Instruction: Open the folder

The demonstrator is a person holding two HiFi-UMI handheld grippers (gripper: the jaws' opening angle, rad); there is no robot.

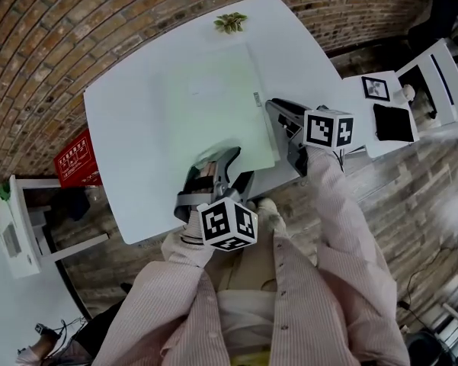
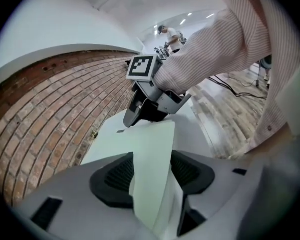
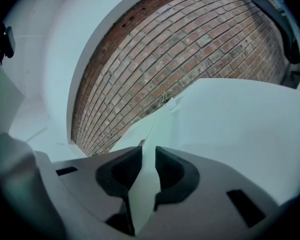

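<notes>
A pale green folder (image 1: pixel 206 105) lies on the white table (image 1: pixel 122 174). My left gripper (image 1: pixel 230 165) is at the folder's near edge. In the left gripper view its jaws stand wide, with a sheet of the folder (image 2: pixel 150 149) running between the pads (image 2: pixel 115 176) without being squeezed. My right gripper (image 1: pixel 278 113) sits at the folder's right edge. In the right gripper view its pads (image 3: pixel 122 171) stand close together on the folder's thin edge (image 3: pixel 154 134). The right gripper (image 2: pixel 135 114) also shows in the left gripper view, at the folder's far end.
A small green sprig (image 1: pixel 230 23) lies at the table's far edge. A small white side table (image 1: pixel 434 82) at the right carries a marker card (image 1: pixel 376 88) and a black pad (image 1: pixel 394 122). A red sign (image 1: pixel 75 158) and a white stand (image 1: pixel 15 227) are at the left. The brick wall (image 1: pixel 99 21) is behind.
</notes>
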